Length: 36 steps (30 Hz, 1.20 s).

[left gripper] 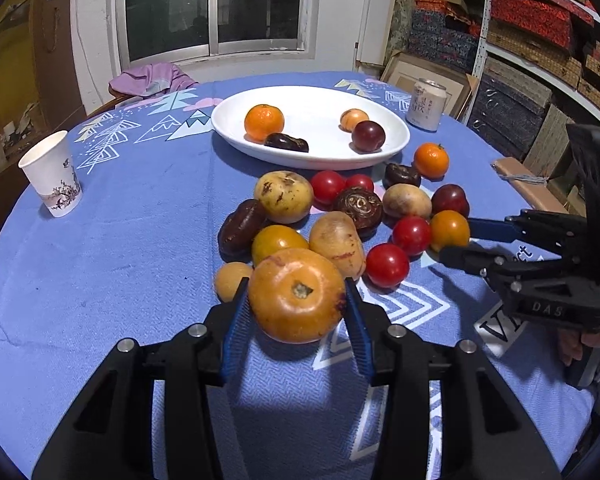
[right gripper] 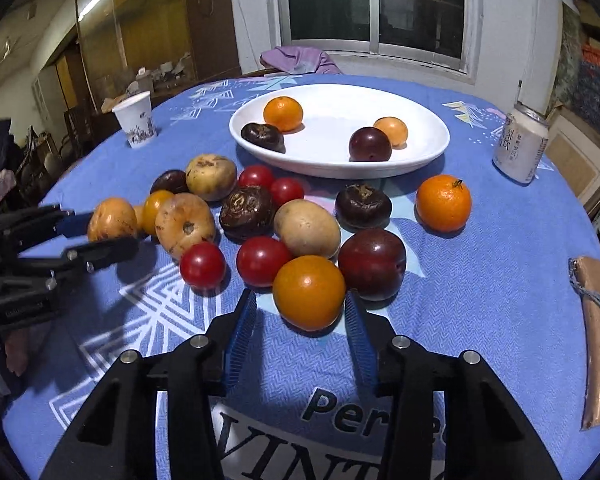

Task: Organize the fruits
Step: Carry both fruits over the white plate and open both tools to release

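Left gripper (left gripper: 298,300) hides held orange fruit's (left gripper: 296,294) sides; underside unseen.

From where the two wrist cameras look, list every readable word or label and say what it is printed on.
"DAS": raised letters on the right gripper body, seen in the left wrist view.
"VINT", cut off at the frame edge: large print on the blue tablecloth.
"Per", cut off by a gripper finger: same tablecloth, above it.
Chinese characters on the white can: too blurred to read.
Paper cup: a pattern only, no words.
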Tool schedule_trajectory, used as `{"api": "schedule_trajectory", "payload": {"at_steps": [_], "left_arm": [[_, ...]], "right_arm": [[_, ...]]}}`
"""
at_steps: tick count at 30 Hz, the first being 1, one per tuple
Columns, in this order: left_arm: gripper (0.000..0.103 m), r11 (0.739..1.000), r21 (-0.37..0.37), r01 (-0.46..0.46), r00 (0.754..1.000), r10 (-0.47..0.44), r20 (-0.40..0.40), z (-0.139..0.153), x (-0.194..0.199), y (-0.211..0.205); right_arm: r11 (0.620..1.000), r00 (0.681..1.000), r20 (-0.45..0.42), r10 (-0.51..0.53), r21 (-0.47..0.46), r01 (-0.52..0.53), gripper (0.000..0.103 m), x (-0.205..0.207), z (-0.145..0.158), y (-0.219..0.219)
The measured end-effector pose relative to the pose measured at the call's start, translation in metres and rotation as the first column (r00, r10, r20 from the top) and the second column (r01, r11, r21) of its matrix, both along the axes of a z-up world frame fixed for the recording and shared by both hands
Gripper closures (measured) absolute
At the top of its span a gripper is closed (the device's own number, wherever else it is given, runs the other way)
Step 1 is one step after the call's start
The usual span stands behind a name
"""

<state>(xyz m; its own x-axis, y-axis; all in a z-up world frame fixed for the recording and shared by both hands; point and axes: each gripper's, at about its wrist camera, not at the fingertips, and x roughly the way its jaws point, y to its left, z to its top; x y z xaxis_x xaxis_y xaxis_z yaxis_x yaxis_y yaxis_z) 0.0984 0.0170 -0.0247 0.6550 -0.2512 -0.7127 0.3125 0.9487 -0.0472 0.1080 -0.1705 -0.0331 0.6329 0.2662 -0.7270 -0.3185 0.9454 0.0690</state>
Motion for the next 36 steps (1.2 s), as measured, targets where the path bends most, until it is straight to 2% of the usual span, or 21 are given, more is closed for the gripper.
{"api": "schedule_trajectory", "payload": {"at_steps": [6,11,17,20,22,27,31,36], "left_arm": [[0.059,1.000,0.013,0.009,1.000,-0.009,-0.013,-0.004,0.001,-0.003],[0.059,1.000,0.007,0.009,1.000,-0.009,-0.024,-0.006,0.003,-0.003],[0.059,0.999,-0.051,0.001,1.000,0.000,0.012,0.015,0.010,0.004],[0.059,0.998,-0.059,-0.011,1.000,0.012,0.012,0.034,0.034,0.004],[0.059,0.999,-0.051,-0.018,0.999,0.020,0.029,0.047,0.052,0.001],[0.059,0.993,-0.113,-0.039,0.998,0.044,0.041,0.074,0.115,-0.011],[0.059,0.991,-0.125,-0.049,0.998,0.053,0.026,0.075,0.163,-0.027],[0.059,0.989,-0.126,-0.080,0.997,0.078,-0.028,0.059,0.226,-0.035]], "right_arm": [[1.000,1.000,-0.022,-0.010,0.029,0.010,0.064,0.007,-0.004,-0.004],[0.997,1.000,-0.031,-0.002,0.081,0.004,0.065,0.006,-0.003,-0.009],[0.988,0.999,0.035,-0.008,0.152,0.003,0.065,0.000,0.019,-0.019],[0.978,0.998,0.051,-0.025,0.210,0.014,0.065,0.011,0.044,-0.030],[0.976,0.996,0.077,-0.048,0.217,0.030,0.065,0.025,0.065,-0.035],[0.970,0.988,0.119,-0.100,0.231,0.071,0.065,0.079,0.104,-0.042],[0.961,0.987,0.077,-0.138,0.250,0.115,0.065,0.132,0.097,-0.046],[0.967,0.988,-0.019,-0.151,0.205,0.152,0.065,0.188,0.061,-0.046]]}}
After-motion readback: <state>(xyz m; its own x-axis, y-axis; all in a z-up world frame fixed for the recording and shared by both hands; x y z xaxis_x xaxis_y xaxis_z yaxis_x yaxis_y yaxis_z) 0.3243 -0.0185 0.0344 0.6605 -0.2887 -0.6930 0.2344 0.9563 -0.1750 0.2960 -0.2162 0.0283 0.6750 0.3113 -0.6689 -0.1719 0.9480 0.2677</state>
